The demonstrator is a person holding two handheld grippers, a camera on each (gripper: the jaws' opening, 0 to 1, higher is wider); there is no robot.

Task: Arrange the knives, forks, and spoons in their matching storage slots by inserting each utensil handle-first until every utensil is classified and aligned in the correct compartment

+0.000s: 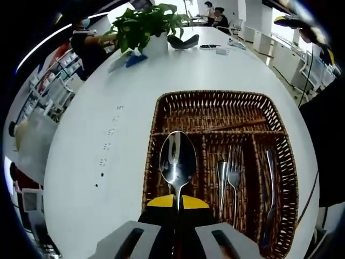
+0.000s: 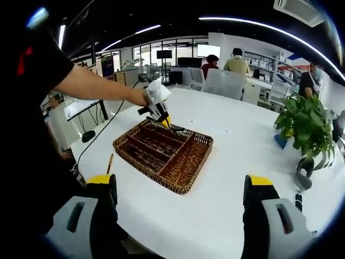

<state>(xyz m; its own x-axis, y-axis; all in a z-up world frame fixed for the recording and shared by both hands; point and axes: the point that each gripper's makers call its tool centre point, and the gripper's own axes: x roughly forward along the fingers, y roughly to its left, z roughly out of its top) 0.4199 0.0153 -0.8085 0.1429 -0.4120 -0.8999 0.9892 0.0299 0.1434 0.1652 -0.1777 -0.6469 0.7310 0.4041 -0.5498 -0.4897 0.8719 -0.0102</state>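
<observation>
white table [image 1: 81, 151], spoon [image 1: 177, 159] bowl pointing away

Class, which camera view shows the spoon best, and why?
The left gripper view: the spoon sits close and sharp, bowl up, held in the left gripper over the basket. The right gripper view shows it only as a distant dark speck.

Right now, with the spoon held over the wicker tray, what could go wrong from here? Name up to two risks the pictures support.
1. The left gripper pinches the spoon by its thin handle, bowl pointing away; it may swivel or slip during release.
2. The next slot already holds a fork; drifting sideways over the low divider of the wicker tray would misfile the spoon.
</observation>
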